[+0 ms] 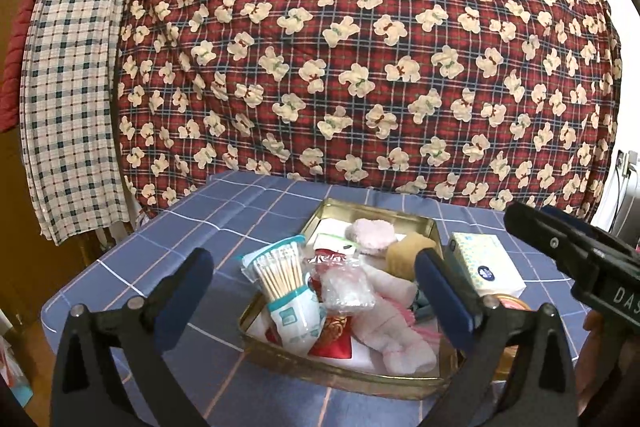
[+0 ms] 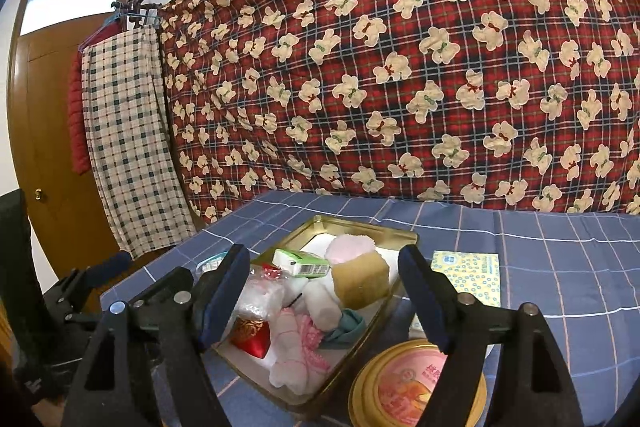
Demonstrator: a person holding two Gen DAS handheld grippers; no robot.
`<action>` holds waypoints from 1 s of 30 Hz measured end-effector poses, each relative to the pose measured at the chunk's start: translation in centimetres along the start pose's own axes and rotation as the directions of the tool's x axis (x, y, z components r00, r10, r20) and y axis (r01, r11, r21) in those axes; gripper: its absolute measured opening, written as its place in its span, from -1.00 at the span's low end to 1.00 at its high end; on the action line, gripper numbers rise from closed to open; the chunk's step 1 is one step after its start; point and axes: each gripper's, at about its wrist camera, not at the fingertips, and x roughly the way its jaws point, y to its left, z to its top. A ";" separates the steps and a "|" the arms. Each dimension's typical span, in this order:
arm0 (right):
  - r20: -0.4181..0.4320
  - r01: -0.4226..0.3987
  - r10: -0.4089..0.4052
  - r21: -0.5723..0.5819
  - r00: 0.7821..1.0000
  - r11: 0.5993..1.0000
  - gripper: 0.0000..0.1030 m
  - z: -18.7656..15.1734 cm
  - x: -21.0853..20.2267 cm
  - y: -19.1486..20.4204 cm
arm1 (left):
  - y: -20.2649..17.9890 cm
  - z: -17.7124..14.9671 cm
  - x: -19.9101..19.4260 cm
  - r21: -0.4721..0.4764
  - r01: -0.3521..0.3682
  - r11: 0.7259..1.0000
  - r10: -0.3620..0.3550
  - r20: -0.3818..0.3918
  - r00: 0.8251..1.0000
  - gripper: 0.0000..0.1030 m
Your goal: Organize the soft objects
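A gold tin tray [image 1: 340,375] on the blue checked cloth holds a cotton swab pack [image 1: 280,275], a clear bag of cotton [image 1: 346,283], a pink-white rolled cloth [image 1: 394,327], a red pouch [image 1: 332,341], a pink puff [image 1: 370,233] and a yellow sponge [image 1: 402,253]. My left gripper [image 1: 316,287] hangs open over the near end of the tray, with nothing between its fingers. The right wrist view shows the tray [image 2: 360,223], the sponge [image 2: 362,279], the puff [image 2: 350,247] and a teal cloth [image 2: 344,323]. My right gripper [image 2: 324,291] is open and empty above them.
A tissue pack [image 2: 468,273] lies right of the tray, and a round gold tin [image 2: 404,383] sits in front of it. A red bear-print quilt [image 1: 360,67] hangs behind the table. A checked cloth [image 1: 72,99] hangs at the left, beside a wooden door [image 2: 52,147].
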 end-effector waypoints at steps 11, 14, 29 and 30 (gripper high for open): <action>0.010 -0.010 0.010 -0.004 1.000 1.000 0.53 0.2 -0.6 0.3 | 0.1 0.1 -0.5 -0.007 0.003 1.000 -0.003 -0.008 1.000 0.99; 0.009 -0.012 0.012 -0.002 1.000 1.000 0.53 0.2 -0.6 0.3 | 0.1 0.1 -0.5 -0.009 0.006 1.000 -0.006 -0.013 1.000 0.98; 0.009 -0.009 0.009 -0.003 1.000 1.000 0.53 0.1 -0.5 0.2 | 0.2 0.1 -0.2 -0.009 0.002 1.000 -0.002 -0.019 1.000 0.99; 0.007 -0.009 0.009 -0.002 1.000 1.000 0.53 0.1 -0.5 0.3 | 0.2 0.0 -0.1 -0.008 0.000 1.000 0.000 -0.022 1.000 0.99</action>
